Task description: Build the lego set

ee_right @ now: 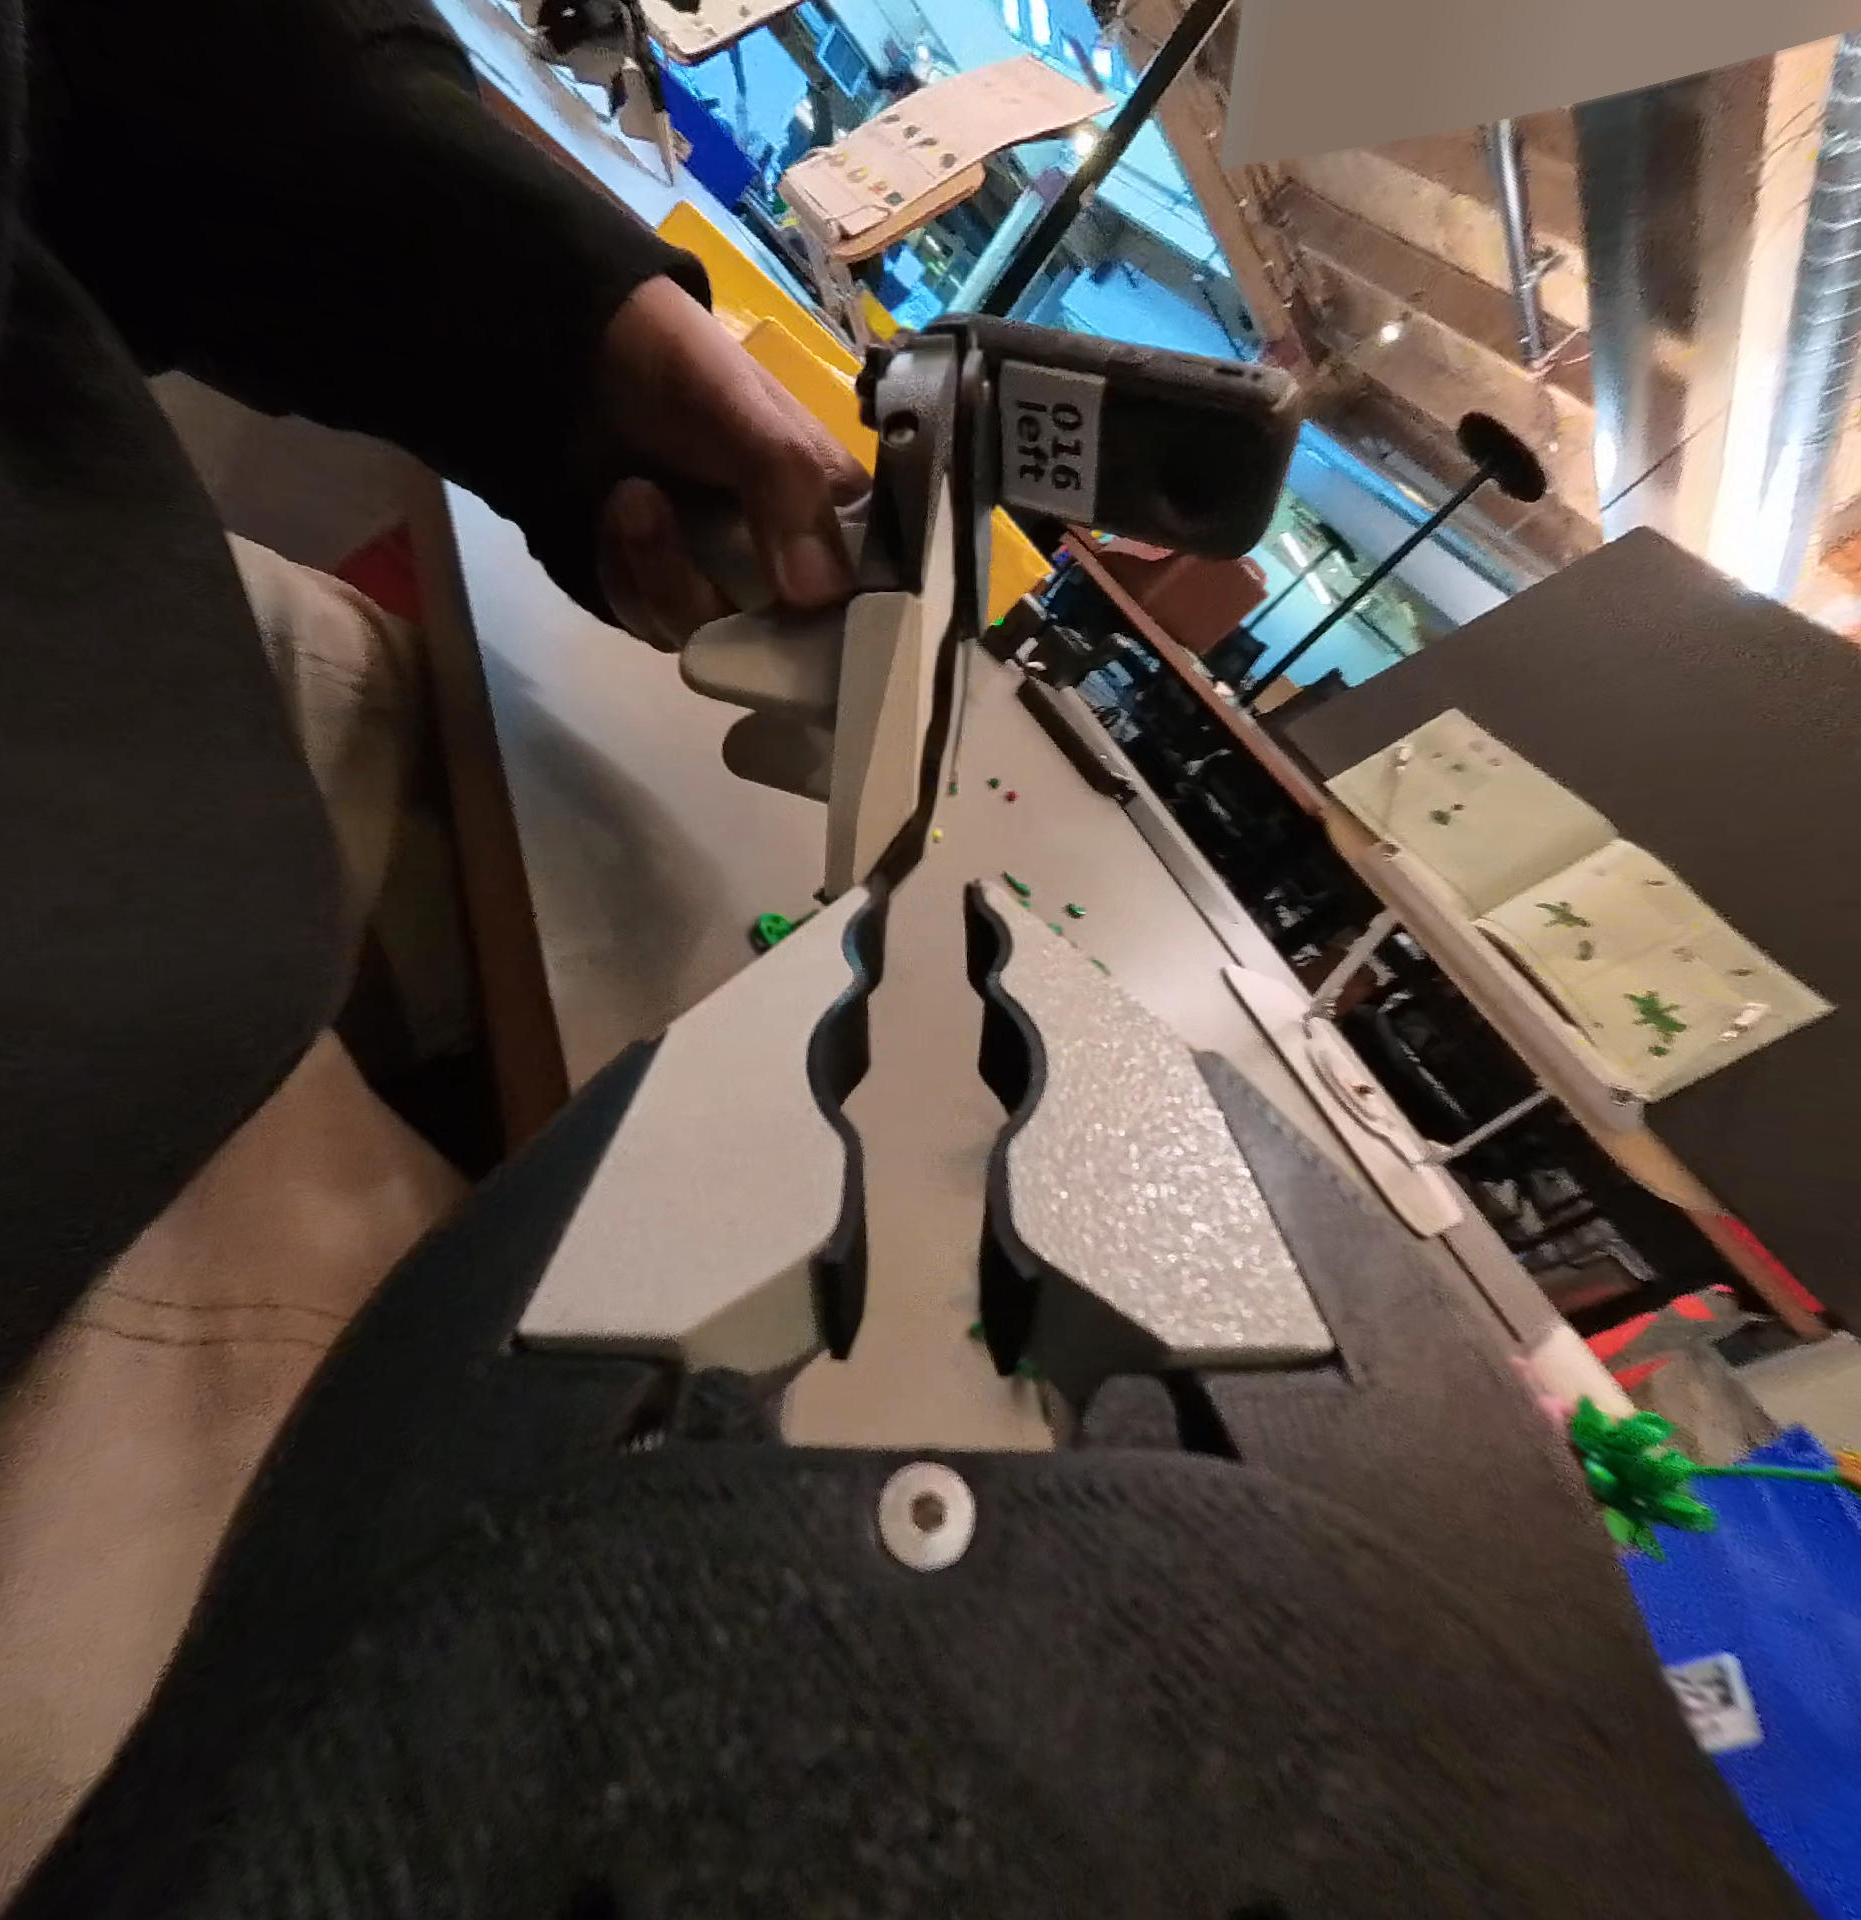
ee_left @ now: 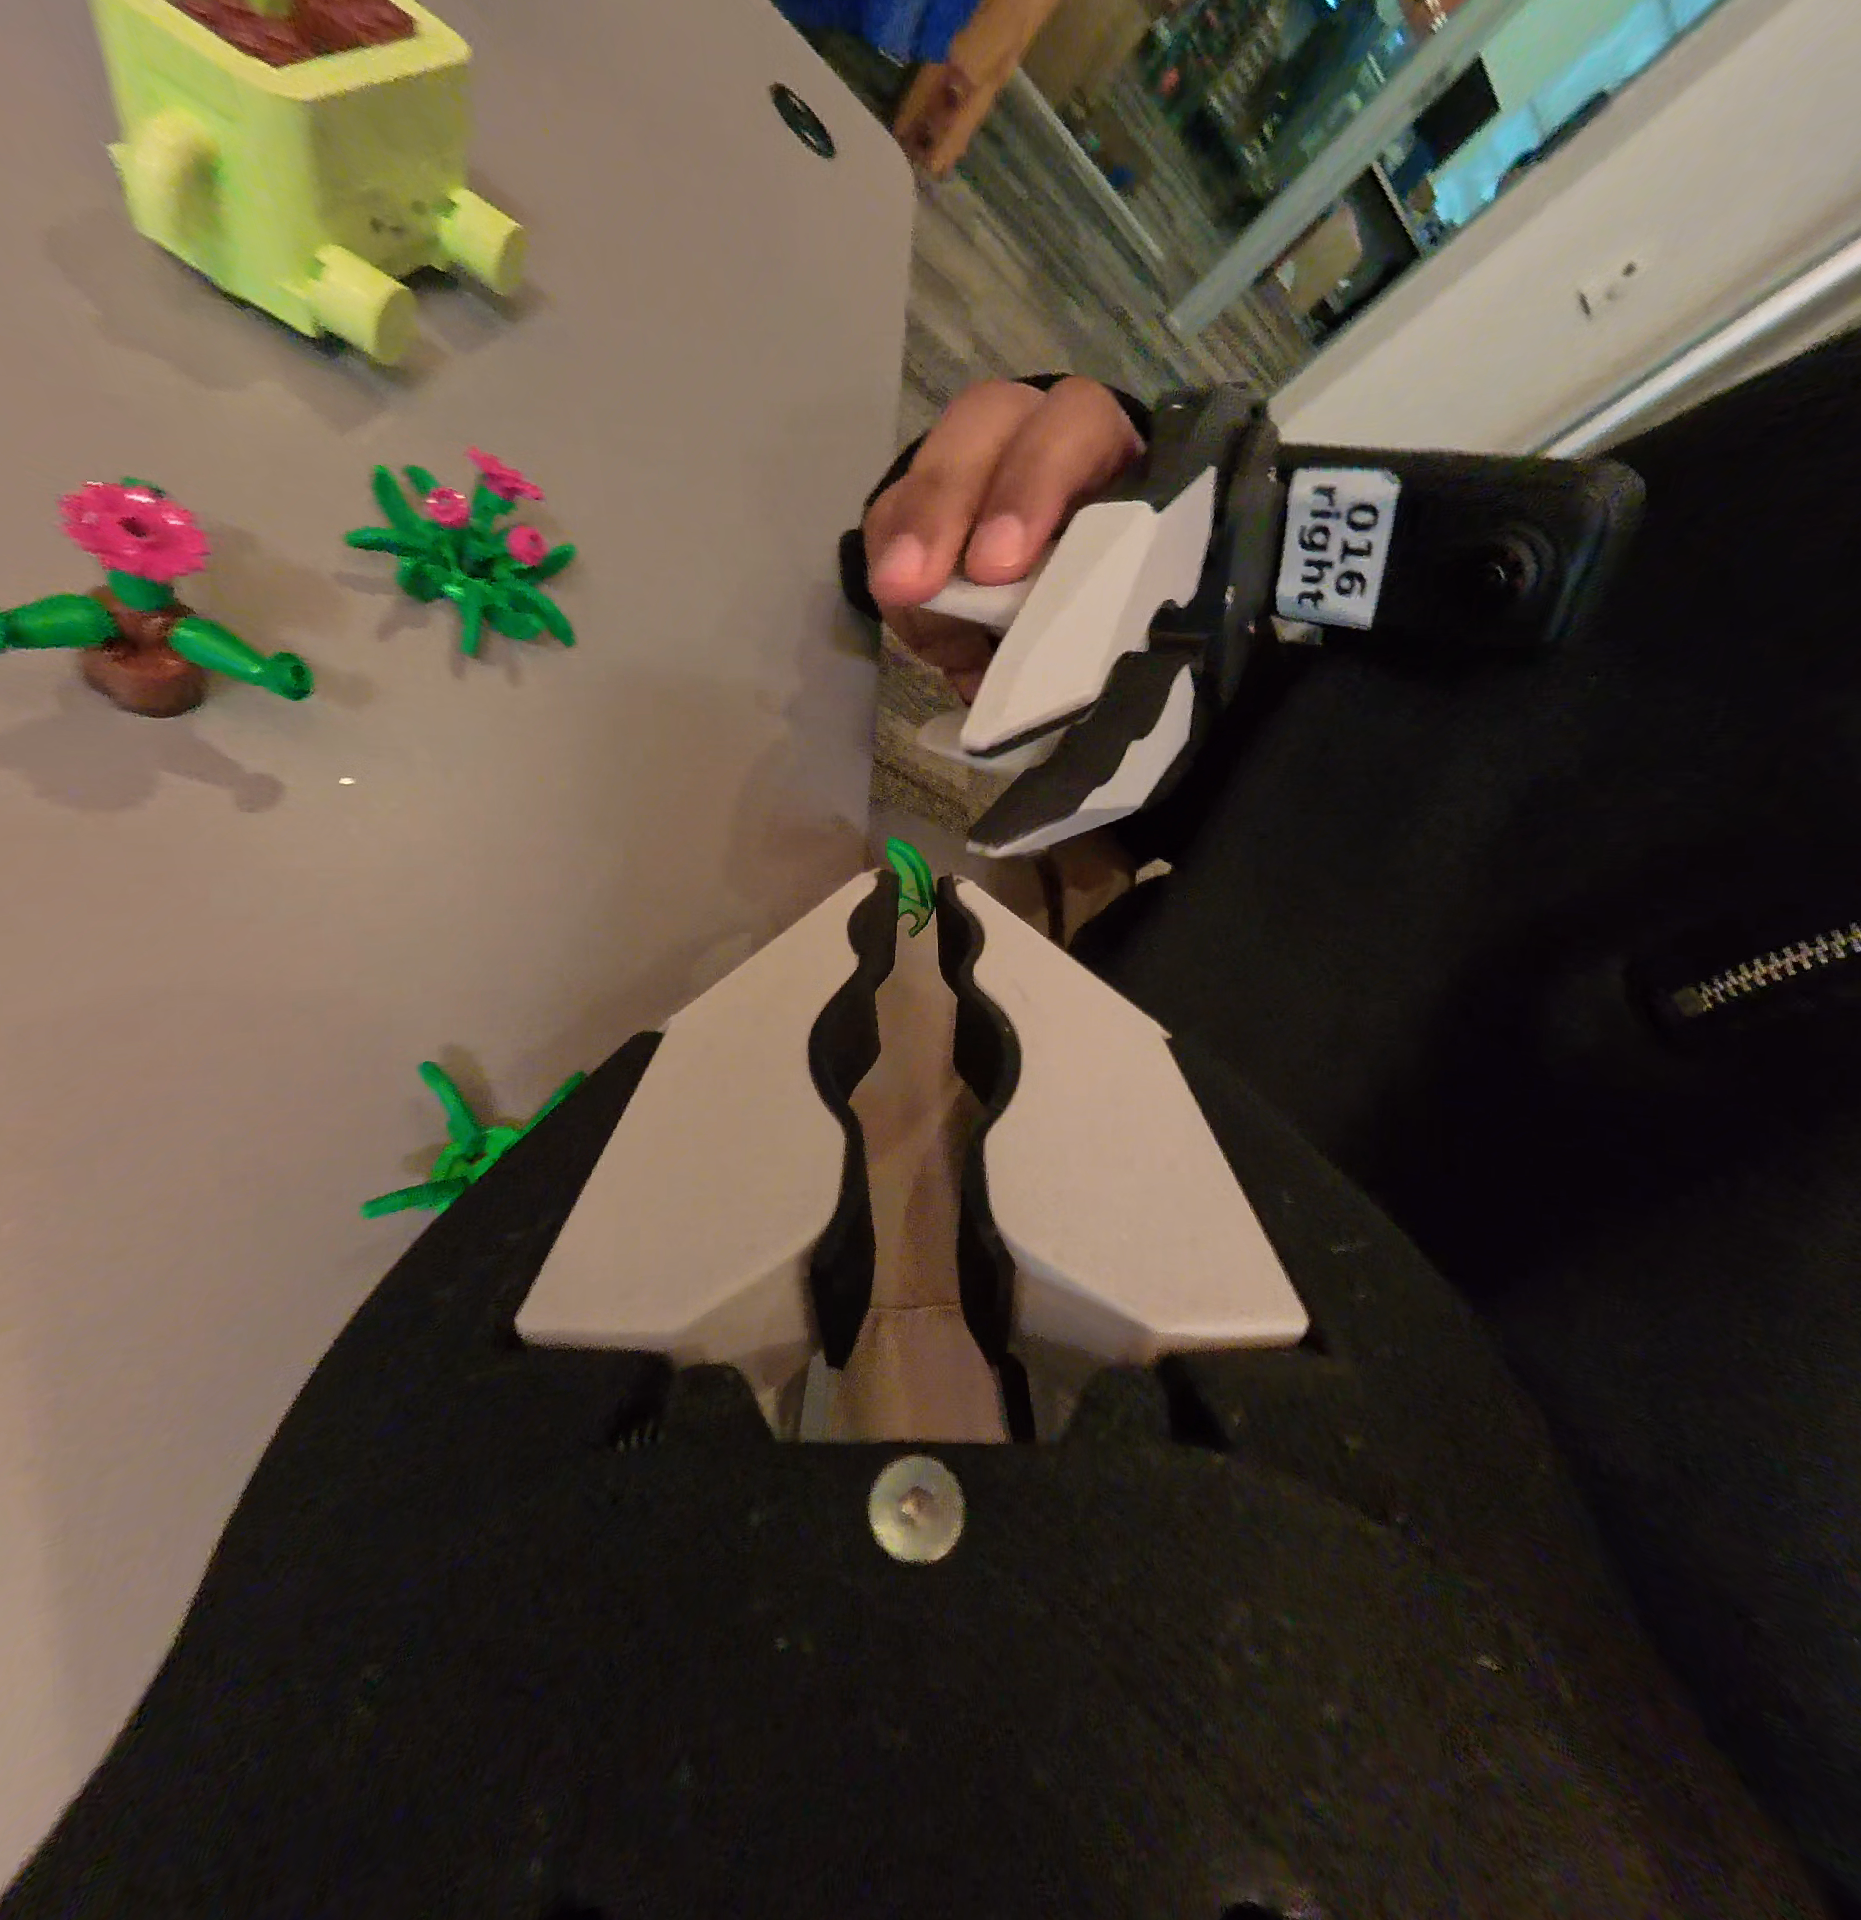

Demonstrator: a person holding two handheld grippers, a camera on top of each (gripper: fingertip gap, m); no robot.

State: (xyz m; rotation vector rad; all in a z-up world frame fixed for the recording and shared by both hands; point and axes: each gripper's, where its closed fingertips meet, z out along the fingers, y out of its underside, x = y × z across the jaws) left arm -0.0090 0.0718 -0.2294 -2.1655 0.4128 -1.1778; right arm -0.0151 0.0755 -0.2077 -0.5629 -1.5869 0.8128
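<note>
My left gripper (ee_left: 915, 883) is shut on a small green leaf piece (ee_left: 907, 868), which sticks out between the fingertips just past the table's near edge. My right gripper (ee_left: 999, 836) hovers close to the right of that leaf, held by a hand. In the right wrist view my right gripper (ee_right: 921, 894) stands slightly open with nothing between its fingers, and the left gripper (ee_right: 853, 862) is right in front of it. On the grey table (ee_left: 593, 831) lie a lime green pot (ee_left: 292, 177), a pink flower on a brown base (ee_left: 136, 592), a green plant with pink blooms (ee_left: 469, 561) and a green leaf cluster (ee_left: 458, 1143).
An open instruction booklet (ee_right: 1560, 904) lies at the far side of the table. Small loose pieces (ee_right: 1009, 883) are scattered on the tabletop. A green plant piece with a stem (ee_right: 1643, 1475) sits by a blue object (ee_right: 1788, 1662). The person's dark sleeve (ee_right: 282, 260) is at the left. The grippers are tip to tip, or close to it. The right tips stand about 15 cm off the lime green pot (ee_left: 292, 177).
</note>
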